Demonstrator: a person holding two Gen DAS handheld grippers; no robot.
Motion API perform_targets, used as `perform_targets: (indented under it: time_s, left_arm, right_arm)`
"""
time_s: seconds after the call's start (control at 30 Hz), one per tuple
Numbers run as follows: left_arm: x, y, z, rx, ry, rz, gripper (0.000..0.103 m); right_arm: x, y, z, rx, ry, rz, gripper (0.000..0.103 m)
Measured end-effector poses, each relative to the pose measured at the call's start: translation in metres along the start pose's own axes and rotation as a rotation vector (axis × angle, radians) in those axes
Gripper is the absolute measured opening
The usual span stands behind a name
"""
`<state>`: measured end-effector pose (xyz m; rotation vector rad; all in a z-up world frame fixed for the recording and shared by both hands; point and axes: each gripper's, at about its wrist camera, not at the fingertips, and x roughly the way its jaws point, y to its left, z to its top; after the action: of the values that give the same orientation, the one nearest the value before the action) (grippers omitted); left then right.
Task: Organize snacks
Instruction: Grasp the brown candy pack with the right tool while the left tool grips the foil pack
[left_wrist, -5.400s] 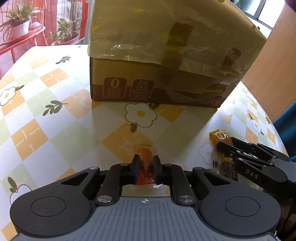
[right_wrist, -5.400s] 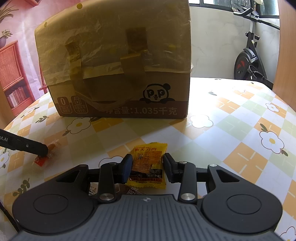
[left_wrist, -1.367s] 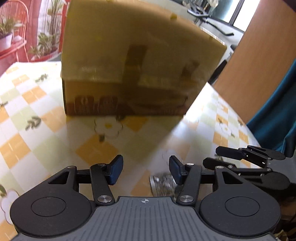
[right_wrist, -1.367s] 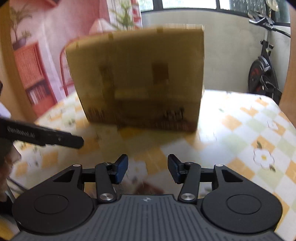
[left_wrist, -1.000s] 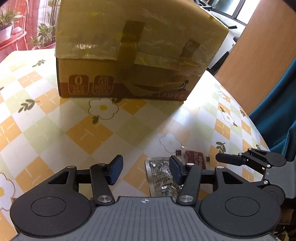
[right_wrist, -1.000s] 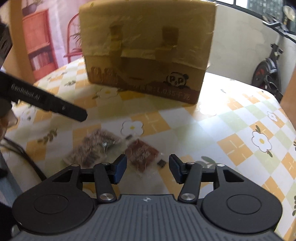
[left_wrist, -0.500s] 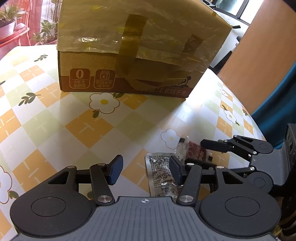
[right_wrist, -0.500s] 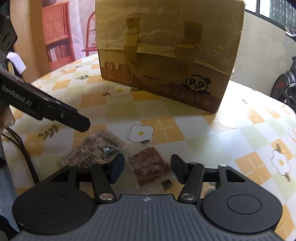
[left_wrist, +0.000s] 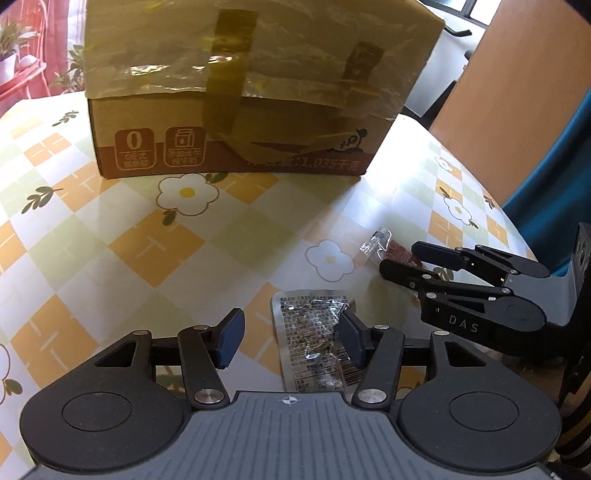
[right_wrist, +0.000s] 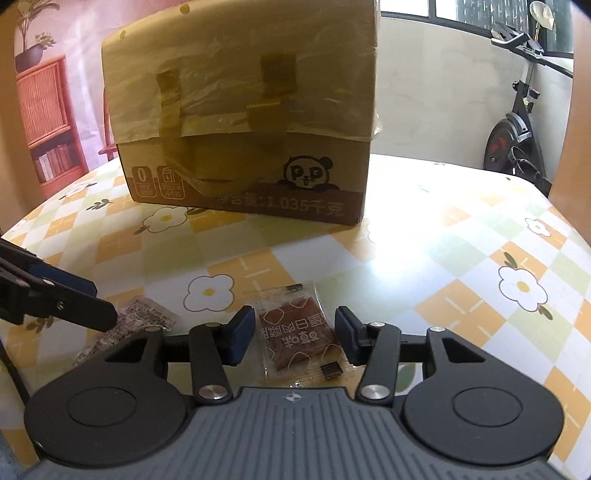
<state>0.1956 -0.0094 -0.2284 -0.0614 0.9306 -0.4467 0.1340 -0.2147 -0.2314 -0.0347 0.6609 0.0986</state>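
On the flower-patterned checked tablecloth (right_wrist: 461, 258), left gripper (left_wrist: 291, 332) just widened, open over a crinkled silver snack packet (left_wrist: 314, 339), right gripper (right_wrist: 295, 334) narrowing, open around a clear-wrapped brown snack square (right_wrist: 295, 332), taped cardboard box (right_wrist: 243, 122) behind.

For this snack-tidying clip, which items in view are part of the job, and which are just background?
Part of the job:
- silver snack packet, between the left gripper's open jaws
- brown snack packet, between the right gripper's open jaws
- cardboard box

Background:
- flowered tablecloth
- exercise bike
- red shelf
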Motion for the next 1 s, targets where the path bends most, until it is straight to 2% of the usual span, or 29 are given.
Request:
perform_targets:
  time_s: [0.13, 0.33, 0.67, 0.7, 0.77, 0.9, 1.0]
  left_arm:
    - [0.006, -0.007, -0.001, 0.030, 0.010, 0.019, 0.069]
    - [0.013, -0.018, -0.003, 0.082, 0.013, 0.020, 0.071]
    - [0.021, -0.034, -0.006, 0.176, -0.015, 0.084, 0.075]
    - [0.020, -0.035, -0.007, 0.184, -0.015, 0.090, 0.074]
    - [0.019, -0.035, -0.008, 0.192, -0.024, 0.109, 0.065]
    - [0.013, -0.023, -0.008, 0.144, -0.038, 0.072, 0.057]
    - [0.011, -0.020, -0.008, 0.127, -0.042, 0.072, 0.045]
  right_arm:
    - [0.001, -0.002, 0.001, 0.015, -0.003, -0.002, 0.051]
    - [0.001, -0.003, 0.000, 0.027, -0.007, 0.000, 0.051]
    - [0.000, -0.008, -0.001, 0.054, -0.015, 0.015, 0.051]
    - [0.000, -0.008, -0.001, 0.052, -0.015, 0.014, 0.051]
    - [0.000, -0.008, -0.001, 0.051, -0.015, 0.013, 0.051]
    - [0.000, -0.008, 0.000, 0.050, -0.015, 0.013, 0.051]
    - [0.000, -0.008, 0.000, 0.047, -0.014, 0.011, 0.051]
